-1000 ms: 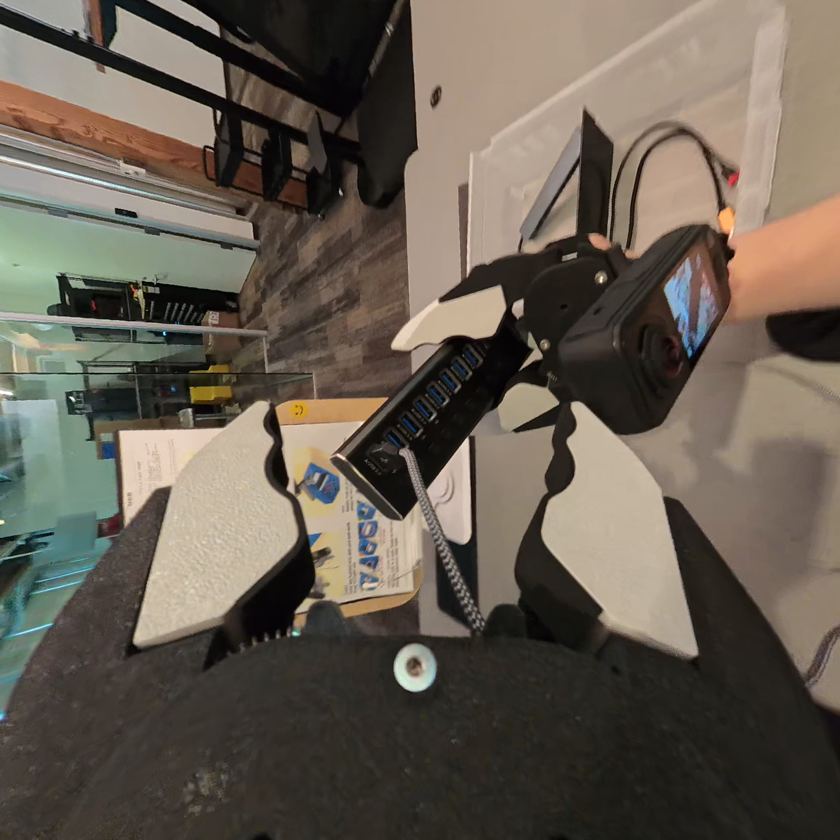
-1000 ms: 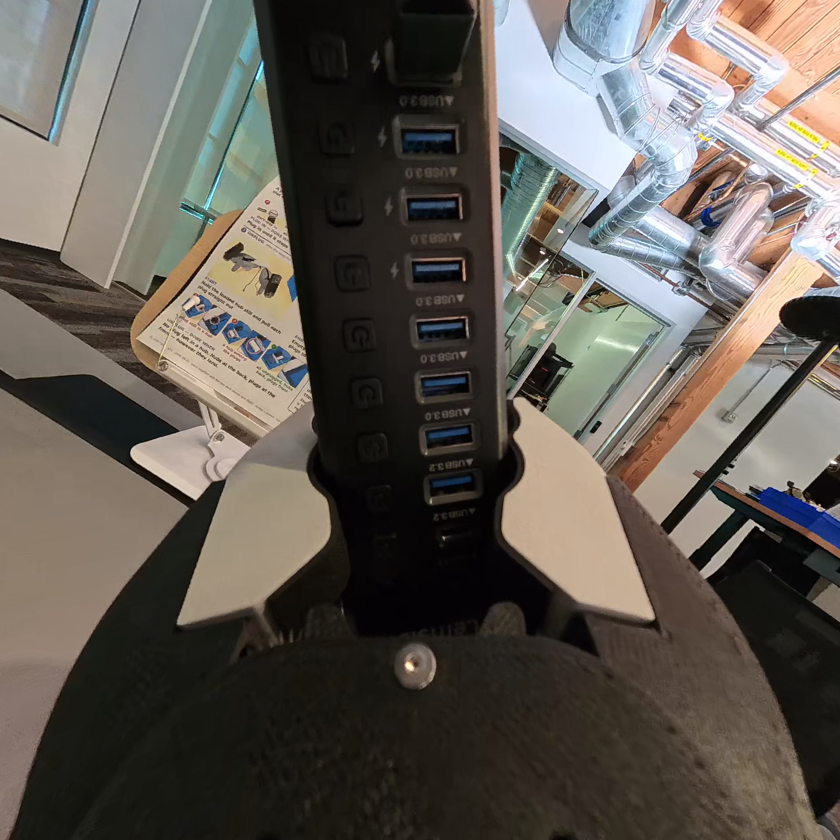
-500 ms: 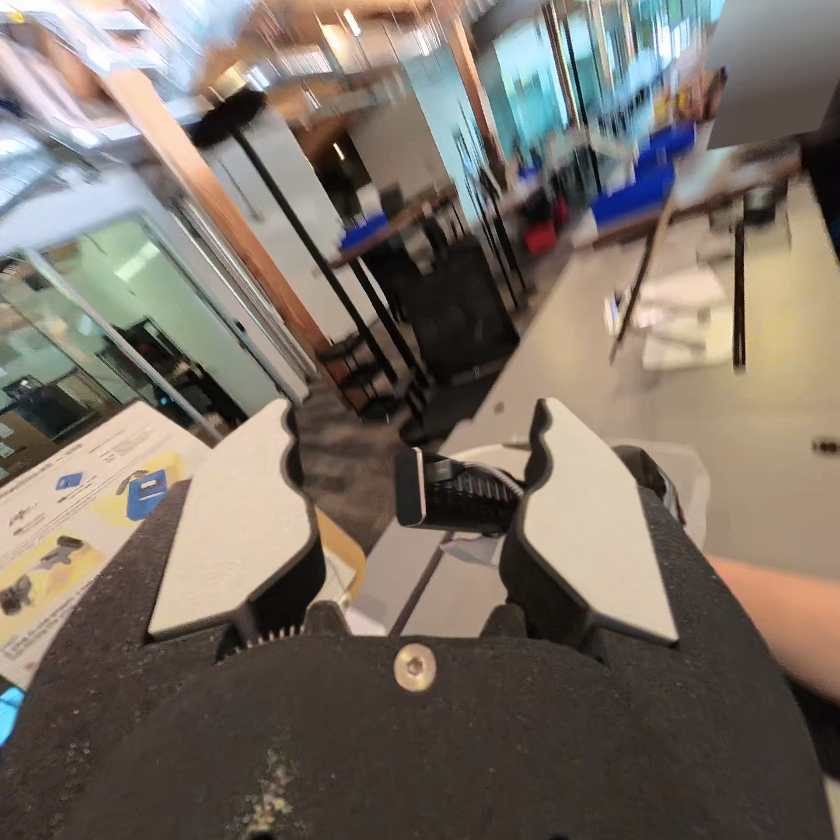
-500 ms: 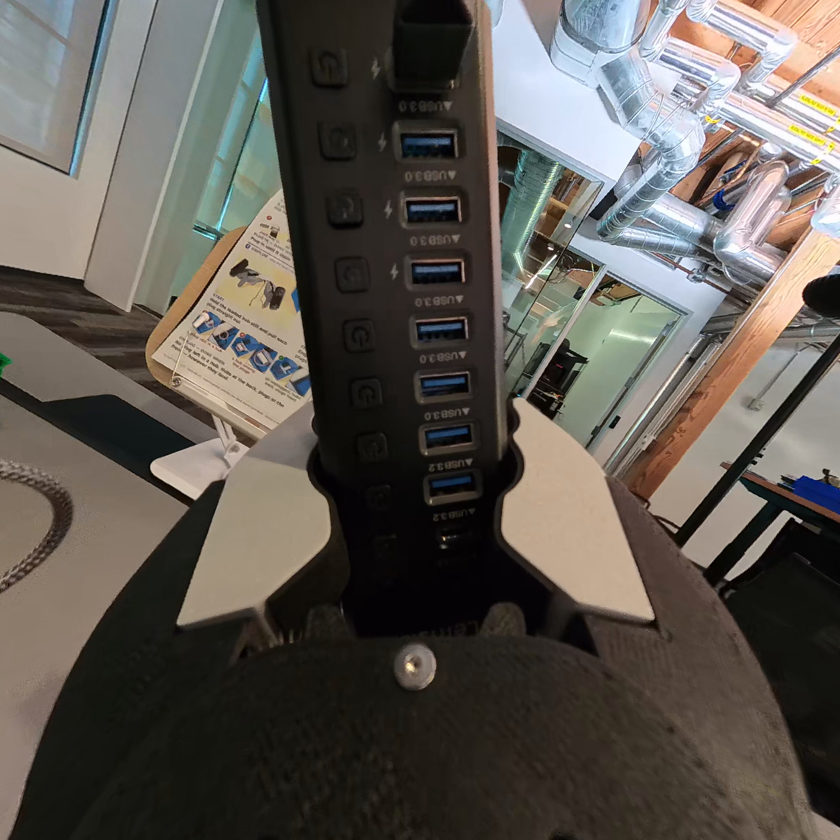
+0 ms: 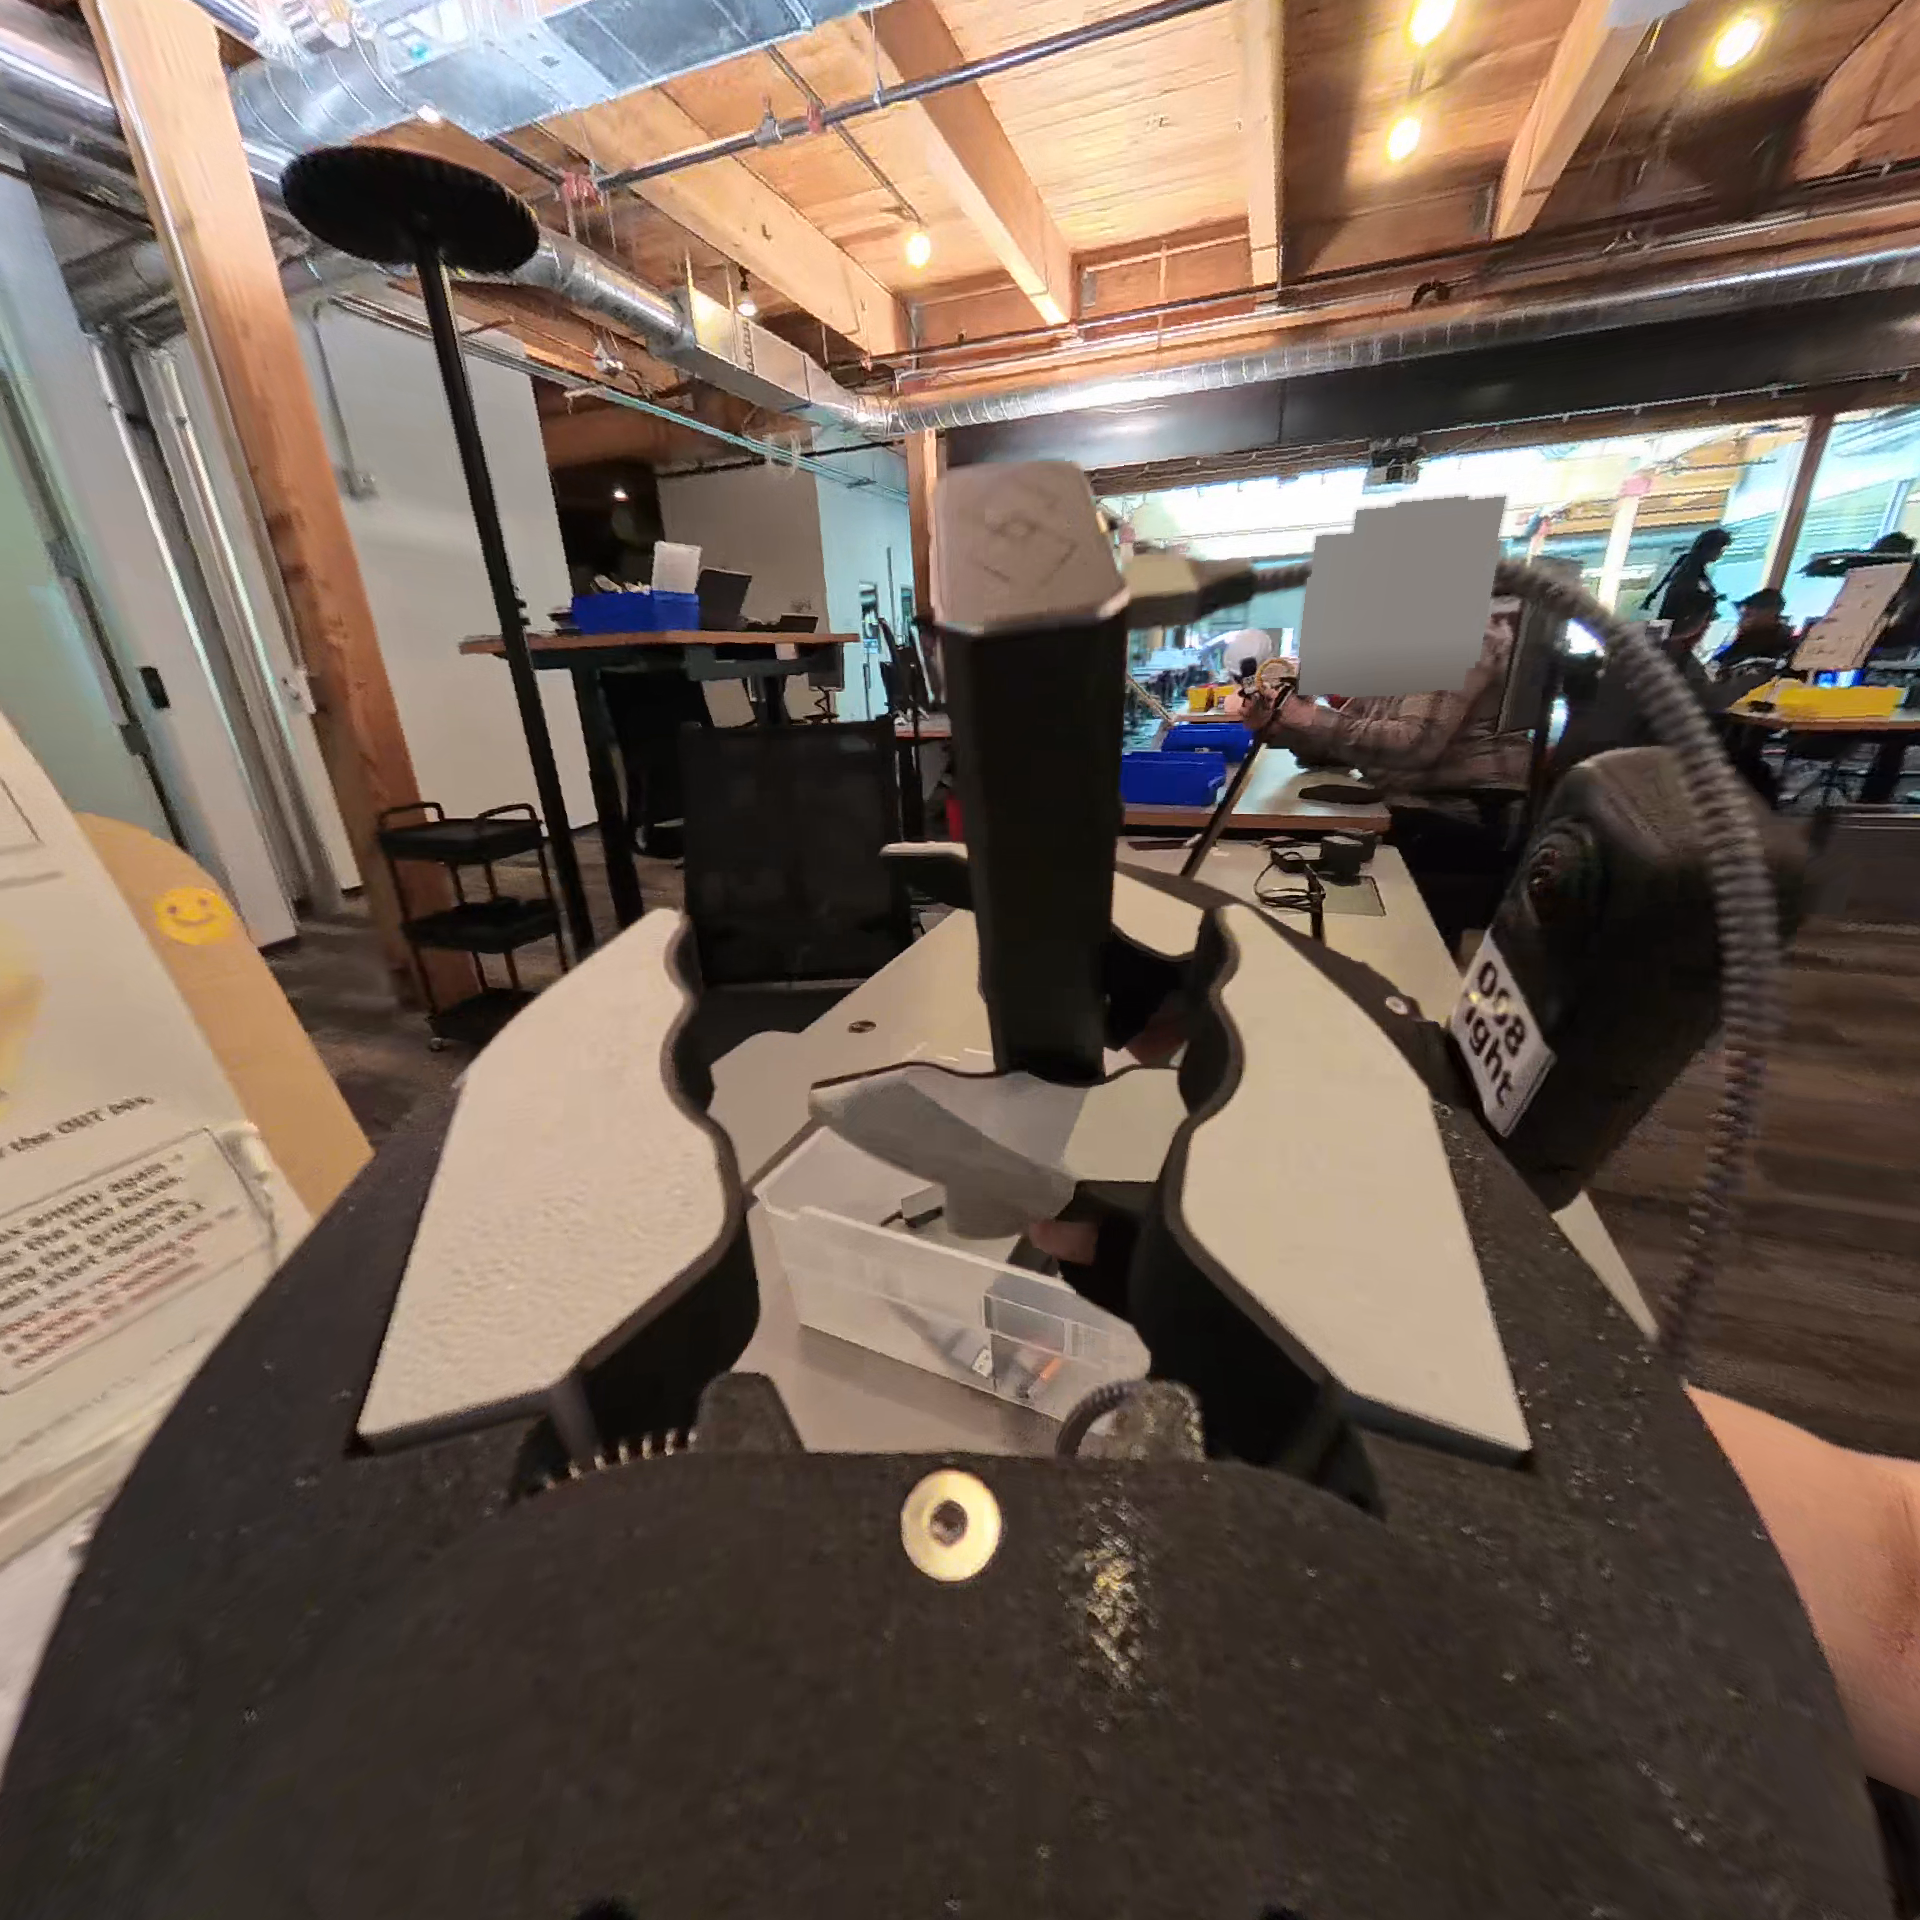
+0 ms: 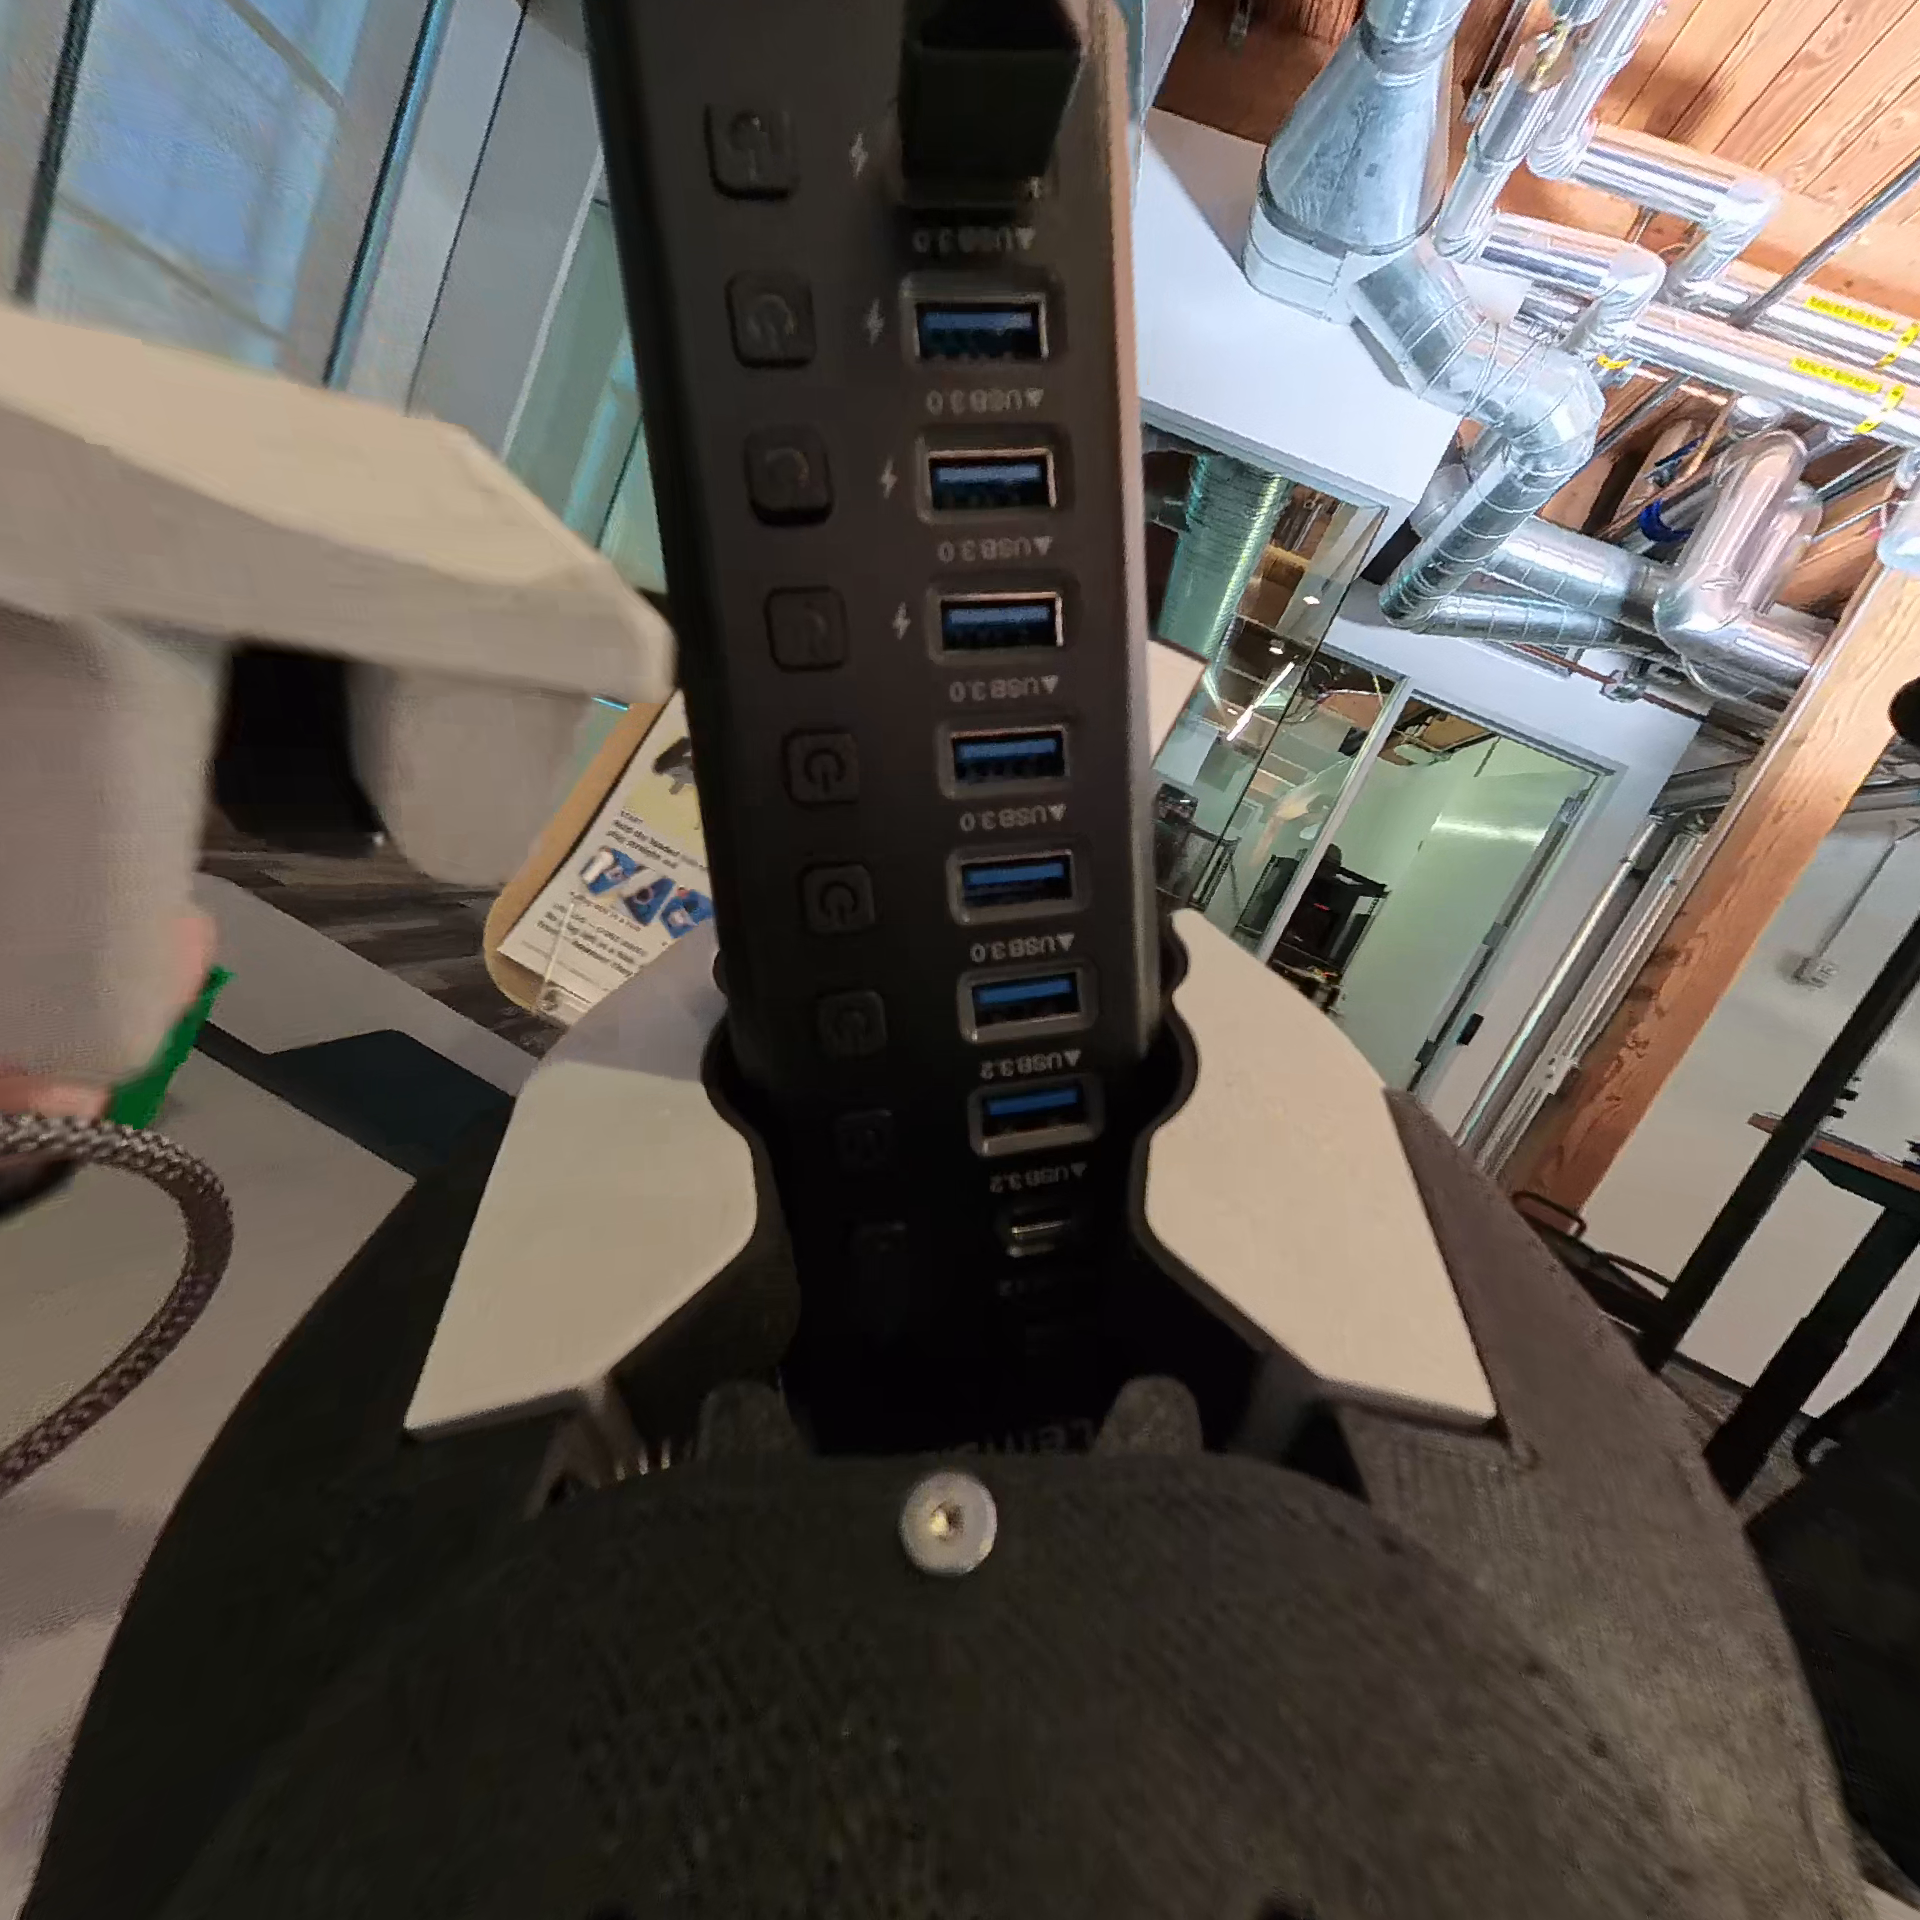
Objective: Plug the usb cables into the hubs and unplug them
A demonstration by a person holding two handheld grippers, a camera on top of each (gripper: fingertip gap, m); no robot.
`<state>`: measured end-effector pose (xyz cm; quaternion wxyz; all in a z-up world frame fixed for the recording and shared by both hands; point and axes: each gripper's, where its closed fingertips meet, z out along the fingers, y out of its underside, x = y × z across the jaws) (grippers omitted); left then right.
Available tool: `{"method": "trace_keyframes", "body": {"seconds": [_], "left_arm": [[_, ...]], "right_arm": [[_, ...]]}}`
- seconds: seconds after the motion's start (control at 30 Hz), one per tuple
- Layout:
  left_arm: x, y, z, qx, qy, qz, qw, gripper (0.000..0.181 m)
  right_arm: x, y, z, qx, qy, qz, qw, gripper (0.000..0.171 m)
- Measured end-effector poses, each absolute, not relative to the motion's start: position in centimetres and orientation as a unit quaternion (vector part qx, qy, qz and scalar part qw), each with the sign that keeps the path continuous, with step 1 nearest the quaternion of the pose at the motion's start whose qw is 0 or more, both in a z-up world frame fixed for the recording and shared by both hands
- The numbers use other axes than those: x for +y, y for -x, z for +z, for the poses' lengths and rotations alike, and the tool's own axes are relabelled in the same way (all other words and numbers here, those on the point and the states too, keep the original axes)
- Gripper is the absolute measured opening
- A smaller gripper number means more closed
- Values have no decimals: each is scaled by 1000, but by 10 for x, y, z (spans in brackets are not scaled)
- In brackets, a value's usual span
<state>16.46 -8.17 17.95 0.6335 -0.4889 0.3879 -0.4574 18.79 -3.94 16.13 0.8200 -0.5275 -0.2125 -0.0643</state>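
My right gripper point(image 6: 945, 945) is shut on the lower end of a long black USB hub point(image 6: 914, 727) and holds it upright. The hub has a row of blue ports, and a black plug point(image 6: 987, 104) sits in the top port. In the left wrist view the hub point(image 5: 1039, 831) stands narrow side on, just beyond my open, empty left gripper point(image 5: 945, 935). The plug point(image 5: 1184, 582) sticks out to the right near its top. The braided cable point(image 5: 1714, 935) arcs right and down; a bit of it shows at the base of my fingers.
A clear plastic bin point(image 5: 935, 1278) lies on the grey table point(image 5: 1351, 935) under the hub. An instruction board point(image 5: 125, 1195) stands at the left. A blurred finger of the left gripper point(image 6: 312, 540) is at the hub's left. Desks, a chair and people are behind. The gap from one gripper's tips to the other's is roughly 6 cm.
My left gripper has swung round and turned upright, and now faces the hub's narrow side, still open. One of its fingers has entered the right wrist view. The right gripper still holds the hub.
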Motion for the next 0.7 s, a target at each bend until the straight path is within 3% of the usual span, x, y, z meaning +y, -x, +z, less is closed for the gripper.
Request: {"method": "trace_keyframes", "body": {"seconds": [0.17,0.27,0.33,0.7], "left_arm": [[-70,-175,166,372,474,-509,615,79],[-61,-172,162,360,470,-507,626,63],[-58,-166,164,348,457,-509,641,42],[-54,-161,160,341,462,-494,653,33]], "right_arm": [[-31,-168,141,-218,523,-82,820,75],[-23,-161,127,-220,530,-107,812,74],[-18,-160,120,-216,536,-121,807,74],[-17,-142,103,-180,556,-80,807,76]]}}
